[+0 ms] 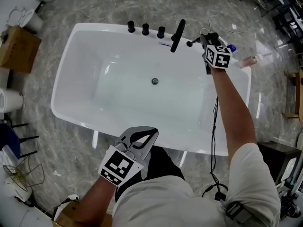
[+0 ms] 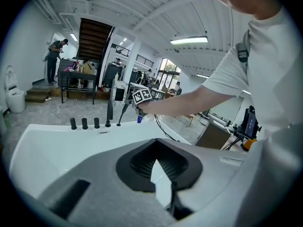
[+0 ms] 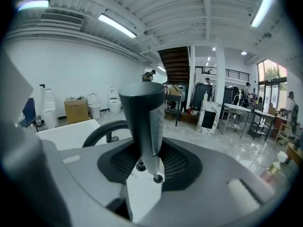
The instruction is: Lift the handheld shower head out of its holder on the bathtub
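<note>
Two grippers were in shot over the white bathtub (image 1: 66, 70). From the head view, my right gripper (image 3: 147, 162) was out at one o'clock, over the tub's far rim, on a long outstretched arm. Its own view settled the grip: both jaws were pinched on the black handheld shower head (image 3: 142, 122), which stood upright between them with the wide end up and the narrow fitted end low. A black hose (image 3: 97, 132) curved off at nine o'clock behind it. Whether the head sat clear of its holder, I couldn't tell.

Along that far rim, at twelve o'clock, stood three black knobs (image 1: 145, 29), with the black spout (image 1: 178, 34) just beside them toward one o'clock. The drain (image 1: 155, 81) sat dead centre in the tub floor.

My left gripper (image 1: 152, 132) hung at six o'clock by the near rim, well apart from the action, its tips pressed together on nothing. A cardboard box (image 1: 18, 48) lay on the marble floor at nine o'clock.
</note>
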Demonstrator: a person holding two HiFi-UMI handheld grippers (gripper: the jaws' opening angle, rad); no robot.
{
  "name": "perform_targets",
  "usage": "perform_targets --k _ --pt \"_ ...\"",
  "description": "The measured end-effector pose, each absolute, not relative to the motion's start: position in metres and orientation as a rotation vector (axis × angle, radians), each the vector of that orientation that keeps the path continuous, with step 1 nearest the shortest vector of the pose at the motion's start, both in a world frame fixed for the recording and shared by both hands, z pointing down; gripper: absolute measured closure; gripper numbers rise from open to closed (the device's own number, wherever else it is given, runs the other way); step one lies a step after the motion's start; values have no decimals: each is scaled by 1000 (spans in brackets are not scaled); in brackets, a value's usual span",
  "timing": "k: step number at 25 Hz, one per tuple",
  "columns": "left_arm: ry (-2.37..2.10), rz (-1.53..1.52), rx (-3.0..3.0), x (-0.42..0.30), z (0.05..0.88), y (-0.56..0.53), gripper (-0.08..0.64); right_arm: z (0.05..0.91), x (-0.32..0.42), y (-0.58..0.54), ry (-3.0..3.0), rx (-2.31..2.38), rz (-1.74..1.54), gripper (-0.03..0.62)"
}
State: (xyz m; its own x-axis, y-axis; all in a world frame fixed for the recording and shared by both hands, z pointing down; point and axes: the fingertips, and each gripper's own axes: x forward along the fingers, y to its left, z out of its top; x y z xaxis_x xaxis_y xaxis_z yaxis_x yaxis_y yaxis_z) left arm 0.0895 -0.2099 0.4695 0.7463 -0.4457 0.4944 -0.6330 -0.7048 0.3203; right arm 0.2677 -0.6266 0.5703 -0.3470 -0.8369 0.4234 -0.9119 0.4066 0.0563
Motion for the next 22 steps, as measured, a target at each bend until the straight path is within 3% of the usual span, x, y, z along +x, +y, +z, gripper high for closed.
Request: perform_targets --k 22 --pt "-785 490 2538 87 434 -151 554 470 262 -540 -2358 1507 151 446"
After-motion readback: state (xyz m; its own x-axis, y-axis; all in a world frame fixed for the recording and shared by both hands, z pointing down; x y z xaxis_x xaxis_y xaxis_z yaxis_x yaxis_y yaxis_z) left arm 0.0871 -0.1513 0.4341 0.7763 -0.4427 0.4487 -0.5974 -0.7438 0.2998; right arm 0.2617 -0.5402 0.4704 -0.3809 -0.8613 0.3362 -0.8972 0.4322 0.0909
